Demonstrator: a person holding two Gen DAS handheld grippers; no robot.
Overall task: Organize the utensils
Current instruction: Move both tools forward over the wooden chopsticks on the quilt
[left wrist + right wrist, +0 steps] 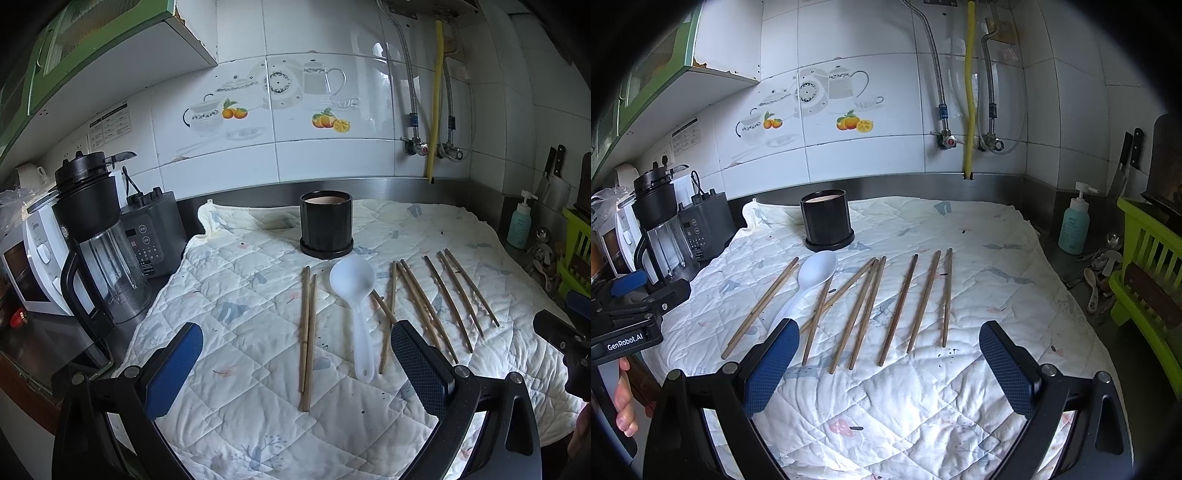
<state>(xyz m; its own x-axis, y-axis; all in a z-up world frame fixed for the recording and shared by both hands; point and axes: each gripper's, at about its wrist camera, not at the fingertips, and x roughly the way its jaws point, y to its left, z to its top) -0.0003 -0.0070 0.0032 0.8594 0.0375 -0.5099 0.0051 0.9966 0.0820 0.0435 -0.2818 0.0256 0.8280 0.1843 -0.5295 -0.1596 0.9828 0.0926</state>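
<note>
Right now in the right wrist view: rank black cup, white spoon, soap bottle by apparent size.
1. white spoon, longest span, though its handle end is hidden behind the right gripper's finger.
2. black cup.
3. soap bottle.
Cup and bottle look similar in height; the cup is wider. Differing camera distance makes true sizes unsure.

The quilted cloth carries 10 wooden chopsticks (1 partly under the spoon), 1 white plastic spoon and 1 black holder.
</note>
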